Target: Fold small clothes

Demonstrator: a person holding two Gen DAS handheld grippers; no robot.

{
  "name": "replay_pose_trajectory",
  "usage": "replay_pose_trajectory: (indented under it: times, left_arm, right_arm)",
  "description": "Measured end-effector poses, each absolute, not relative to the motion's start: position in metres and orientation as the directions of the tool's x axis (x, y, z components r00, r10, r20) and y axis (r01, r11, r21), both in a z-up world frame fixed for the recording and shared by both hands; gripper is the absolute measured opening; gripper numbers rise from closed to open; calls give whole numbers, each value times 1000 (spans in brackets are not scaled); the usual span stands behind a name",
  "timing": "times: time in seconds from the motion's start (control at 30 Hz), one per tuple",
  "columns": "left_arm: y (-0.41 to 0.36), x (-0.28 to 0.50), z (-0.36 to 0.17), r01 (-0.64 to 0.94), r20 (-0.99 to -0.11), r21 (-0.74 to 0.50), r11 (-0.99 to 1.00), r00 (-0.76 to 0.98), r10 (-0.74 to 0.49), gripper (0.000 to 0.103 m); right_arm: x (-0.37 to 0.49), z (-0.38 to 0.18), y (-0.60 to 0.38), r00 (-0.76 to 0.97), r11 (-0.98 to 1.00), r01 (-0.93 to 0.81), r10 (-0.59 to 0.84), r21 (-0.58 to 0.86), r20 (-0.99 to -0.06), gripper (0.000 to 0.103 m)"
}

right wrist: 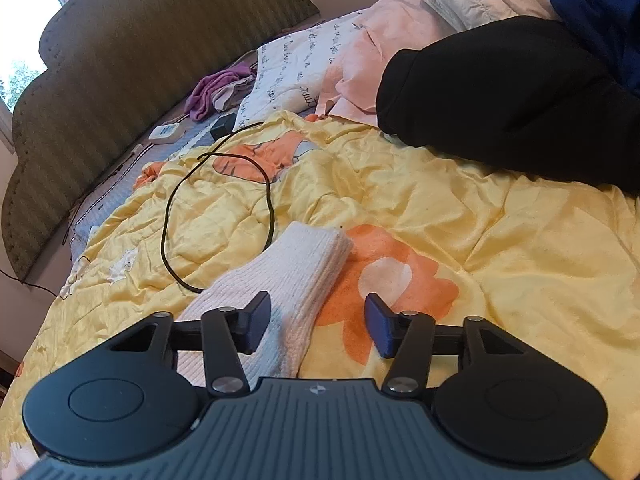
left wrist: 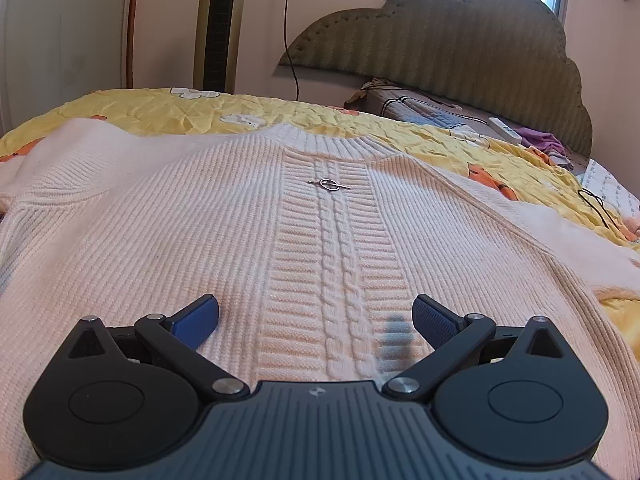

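Observation:
A pale pink cable-knit sweater (left wrist: 224, 216) lies spread flat on the yellow quilt (left wrist: 248, 110), neck at the far side. A small metal pin (left wrist: 329, 185) sits on its central cable panel. My left gripper (left wrist: 316, 320) is open and empty, low over the sweater's lower middle. In the right wrist view a sleeve of the sweater (right wrist: 288, 276) lies on the quilt (right wrist: 500, 248), cuff at the far end. My right gripper (right wrist: 318, 318) is open and empty, its left finger (right wrist: 256, 320) over the sleeve.
A black cable (right wrist: 176, 216) loops on the quilt left of the sleeve. A black garment (right wrist: 512, 92) lies at the right. A green padded headboard (left wrist: 460, 44), a white remote (right wrist: 166, 132), purple clothes (right wrist: 214, 92) and pillows (right wrist: 296, 72) are at the bed's head.

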State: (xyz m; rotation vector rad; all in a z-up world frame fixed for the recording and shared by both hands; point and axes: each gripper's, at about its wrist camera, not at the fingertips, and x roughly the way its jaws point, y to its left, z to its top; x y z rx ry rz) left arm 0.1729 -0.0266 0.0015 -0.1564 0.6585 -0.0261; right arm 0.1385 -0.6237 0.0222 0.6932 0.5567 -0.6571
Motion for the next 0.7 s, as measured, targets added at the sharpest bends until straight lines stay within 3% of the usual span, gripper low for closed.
replay_pose_trajectory:
  times: [0.03,0.17,0.2,0.23,0.4,0.47,0.7]
  left_arm:
    - [-27,173,1,-26,-607,-153,988,791,-73,103]
    - [-25,173,1,-26,-605,-161,987,792,-78,103]
    - [-25,173,1,-26,-604,-166,986,793,-81,103]
    - [-23,172,1,-26,-602,-173,985,794,-85,103]
    - [-14,171,2,-24,-582,-235,972,804,-121,103]
    - [-6,170,1,-21,-563,-290,957,812,-153,103]
    - [32,168,-6,-18,-449,-555,831,848,-281,103]
  right_arm:
    - [141,19,-623,680,600,690,-348,404,-645,39]
    - [149,16,-617,695,618,679,-367,395,-618,35]
    - [150,16,-615,706,626,669,-365,400,-607,21]
    - [150,19,-612,719,637,654,-357,407,-596,15]
    - [148,50,-568,811,733,542,-327,412,-485,15]
    - [146,65,-536,866,785,443,-249,434,-433,14]
    - [146,73,-379,905,801,-38,280,597,-319,15]
